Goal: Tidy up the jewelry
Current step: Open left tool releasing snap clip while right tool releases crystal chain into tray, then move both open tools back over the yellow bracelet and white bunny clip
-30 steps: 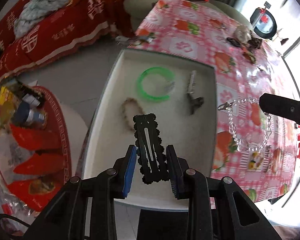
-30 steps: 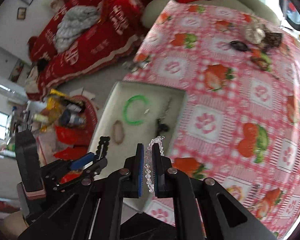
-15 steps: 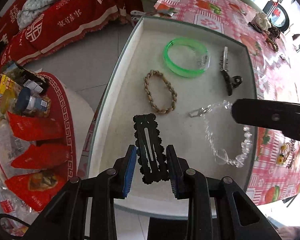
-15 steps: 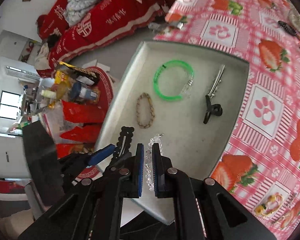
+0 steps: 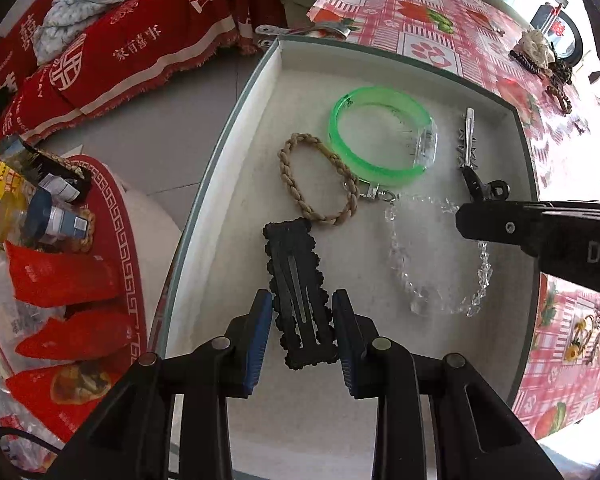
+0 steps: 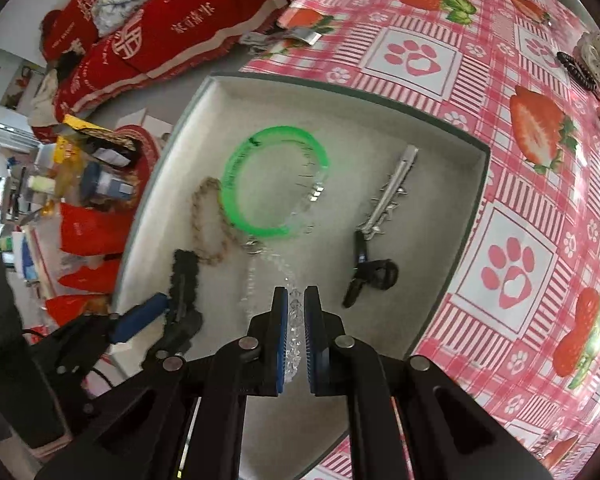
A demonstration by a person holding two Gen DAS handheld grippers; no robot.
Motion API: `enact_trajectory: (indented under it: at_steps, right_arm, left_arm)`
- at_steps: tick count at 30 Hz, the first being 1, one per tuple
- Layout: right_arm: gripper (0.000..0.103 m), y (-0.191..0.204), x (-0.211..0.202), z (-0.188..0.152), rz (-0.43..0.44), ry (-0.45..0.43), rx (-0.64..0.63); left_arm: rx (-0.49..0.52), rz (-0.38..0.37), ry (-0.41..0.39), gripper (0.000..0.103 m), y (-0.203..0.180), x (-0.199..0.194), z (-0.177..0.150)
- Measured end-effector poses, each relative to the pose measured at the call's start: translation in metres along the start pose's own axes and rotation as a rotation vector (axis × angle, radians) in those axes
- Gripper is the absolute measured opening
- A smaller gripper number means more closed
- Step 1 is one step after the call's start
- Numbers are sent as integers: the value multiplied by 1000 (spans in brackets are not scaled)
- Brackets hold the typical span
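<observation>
Already the tray (image 5: 236,128) holds a green bangle (image 5: 380,132), a braided bracelet (image 5: 316,184) and a metal hair clip (image 5: 470,148), all ahead of both claws. The left claw (image 5: 302,328) is clamped on a black snap clip (image 5: 298,292); the right claw (image 6: 296,332) is pressed together on a crystal bracelet (image 6: 268,276) whose free end lies in the tray. I judge both still need releasing, and more pieces wait far off on the table (image 6: 420,60).

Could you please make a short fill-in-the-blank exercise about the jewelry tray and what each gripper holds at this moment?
1. The left gripper is shut on a black ____.
2. The right gripper is shut on a clear ____ bracelet.
3. The bangle lying in the tray is ____ in colour.
4. The braided bracelet lies ____ the tray.

Missing words: hair clip; bead; green; inside
</observation>
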State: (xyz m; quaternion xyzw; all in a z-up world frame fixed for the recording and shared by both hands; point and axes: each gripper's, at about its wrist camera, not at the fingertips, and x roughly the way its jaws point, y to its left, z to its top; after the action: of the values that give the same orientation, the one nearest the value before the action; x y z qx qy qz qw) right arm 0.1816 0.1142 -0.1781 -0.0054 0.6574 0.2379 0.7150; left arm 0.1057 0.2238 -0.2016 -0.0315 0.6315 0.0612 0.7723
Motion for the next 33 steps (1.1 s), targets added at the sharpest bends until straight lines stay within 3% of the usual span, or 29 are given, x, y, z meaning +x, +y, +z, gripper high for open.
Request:
enact_trajectory:
  at_steps: [8,10,12,14,15,16,17,18,26,28,33]
  right_arm:
    - [10,-3,10,-3,-19,27,-5]
    - [16,-3,11,-4,-12,31,-1]
    - [35,-2,10,-4,-4,28,2]
    - [40,-1,5,-4,-1,13,-1]
    - [40,0,2,-5,-1,3,-5]
    - [40,2,0,-5,0,-3,-7]
    - [41,3,-4,-5,5,-13,-5]
    - [41,3,-8,-5,9,-20,-2]
    - [51,-8,-52,-9,50,-105,52]
    - [55,-12,-60,-11,52,-122,70]
    - [62,-40,-89,-26,44,-168,141]
  left_arm:
    - [7,21,25,39,-2,0,-2]
    - [12,28,23,39,-3,-4,-3]
    - [17,33,18,39,-3,-7,-3]
    - [20,40,9,39,-4,-12,-3]
    - [20,40,9,43,-3,-13,-2]
    - [19,39,10,55,-3,-15,-2]
    - [14,41,3,84,-3,-19,-2]
    - [10,45,-9,93,-3,-23,-2]
    - [32,50,-26,93,-7,-45,1]
    - [43,47,-24,103,-12,-49,2]
    - [97,32,-37,103,-28,-60,7]
